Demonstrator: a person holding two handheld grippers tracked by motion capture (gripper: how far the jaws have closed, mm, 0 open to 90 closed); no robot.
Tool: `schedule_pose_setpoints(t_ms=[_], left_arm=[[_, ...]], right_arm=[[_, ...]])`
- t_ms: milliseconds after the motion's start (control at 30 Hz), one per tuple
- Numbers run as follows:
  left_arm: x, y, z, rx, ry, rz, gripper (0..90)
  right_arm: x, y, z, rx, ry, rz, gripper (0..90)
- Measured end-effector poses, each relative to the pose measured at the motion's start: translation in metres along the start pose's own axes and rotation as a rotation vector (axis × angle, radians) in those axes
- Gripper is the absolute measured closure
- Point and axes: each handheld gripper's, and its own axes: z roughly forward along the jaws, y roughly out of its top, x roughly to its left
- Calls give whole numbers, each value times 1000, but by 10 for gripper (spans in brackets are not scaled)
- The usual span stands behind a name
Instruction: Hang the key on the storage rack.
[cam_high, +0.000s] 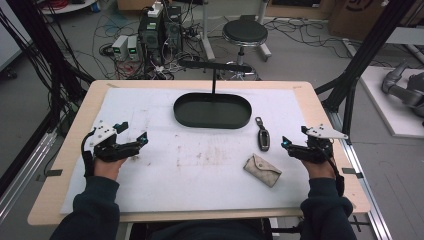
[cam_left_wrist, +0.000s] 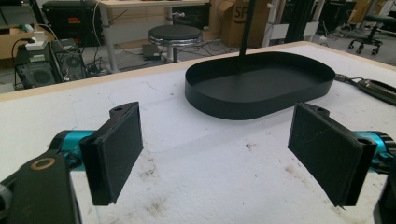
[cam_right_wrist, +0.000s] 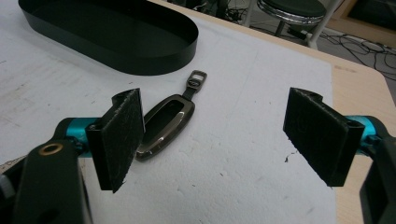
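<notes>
Right hand-held gripper (cam_high: 285, 142): sitting at the right of the high view, jaws standing wide apart and gripping nothing – pointing toward the key fob (cam_high: 262, 137).
Left hand-held gripper (cam_high: 134, 134): resting at the left of the high view, jaws spread wide, nothing between them.
Key fob: lying flat on the white mat (cam_high: 200, 165) just right of centre, near the right end of the black oval tray (cam_high: 212, 111); in the right gripper view it is lying partly behind the left pad, its loop end pointing toward the tray.
Pouch (cam_high: 262, 170): a small patterned flap pouch lying lower right of centre, just below the fob, apart from it.
Likely step: judging by the aim, the right gripper is lining up on the fob.
Risk – slipping: the fob is thin, glossy and flat on the mat, so pads closing too high could be skating off it or pushing it away.
Risk – offset: the fob is sitting off to one pad's side, so closing now might nudge rather than pinch.
Writing: no brand or lettering readable on fob, pouch or tray; cardboard-box print in the background is too partial to read.
</notes>
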Motion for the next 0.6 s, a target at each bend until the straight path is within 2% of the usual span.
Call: schedule_pose_setpoints(t_ms=[333, 600], left_arm=[[1, -1, 3, 7, 16, -7, 178], [0, -1, 3, 7, 13, -4, 183]], right_arm=[[-2, -3, 0, -1, 2, 10, 210], [1, -3, 2, 2, 22, 3, 210]])
